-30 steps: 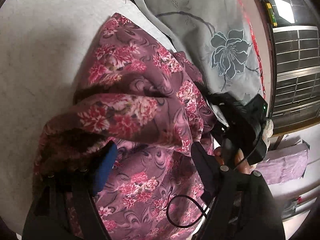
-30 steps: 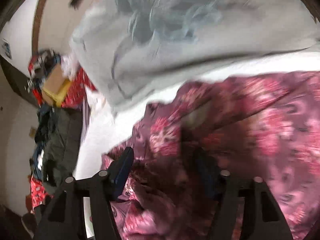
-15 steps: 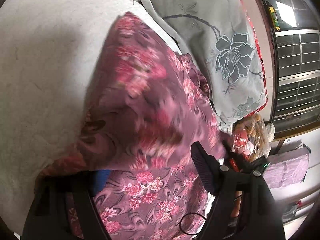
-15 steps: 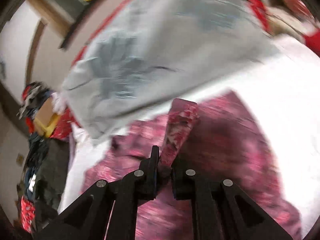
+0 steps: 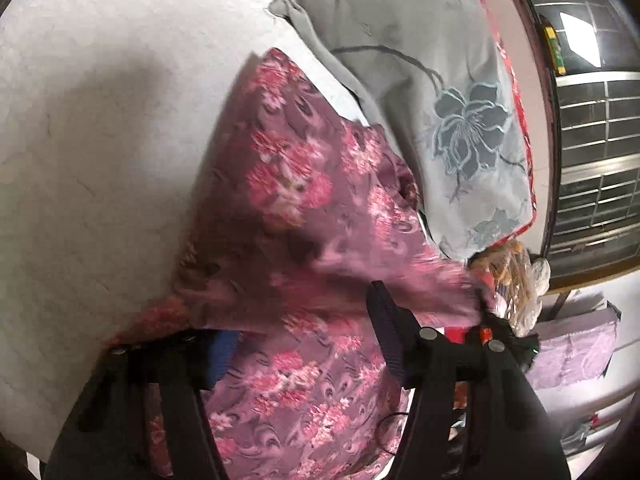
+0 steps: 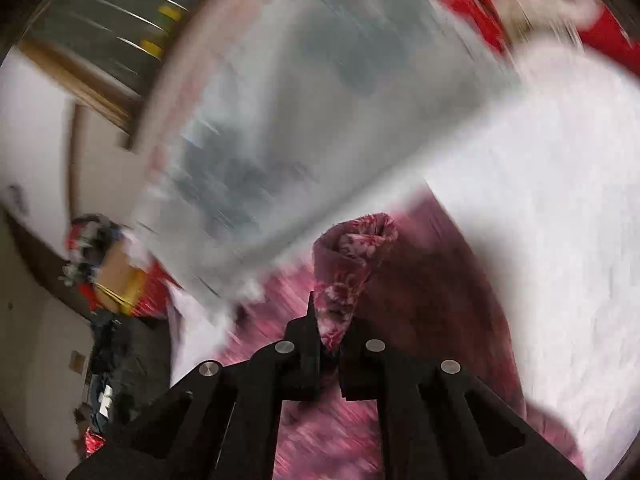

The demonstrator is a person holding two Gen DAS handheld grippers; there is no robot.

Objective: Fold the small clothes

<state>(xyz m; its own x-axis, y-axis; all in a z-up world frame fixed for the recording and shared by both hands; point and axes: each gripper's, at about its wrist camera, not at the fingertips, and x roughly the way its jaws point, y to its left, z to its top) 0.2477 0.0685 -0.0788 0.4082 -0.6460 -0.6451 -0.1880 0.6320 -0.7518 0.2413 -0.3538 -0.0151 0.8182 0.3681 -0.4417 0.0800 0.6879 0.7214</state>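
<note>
A: Where was the floral garment (image 5: 304,216)?

B: Heaped on the white bed sheet (image 5: 100,128), just beside the grey pillow (image 5: 440,92) at the bed's far edge. Looked thin, floppy, prob light.

A: Grippers?

B: Right gripper (image 6: 330,346) was clenched on a bunched edge, cloth lifted. Left gripper (image 5: 308,348) had just been closing, jaws apart w/ fabric between, not pinching.

A: Best hold?

B: Hem or corner; mid-cloth would just sag, imo.
</note>
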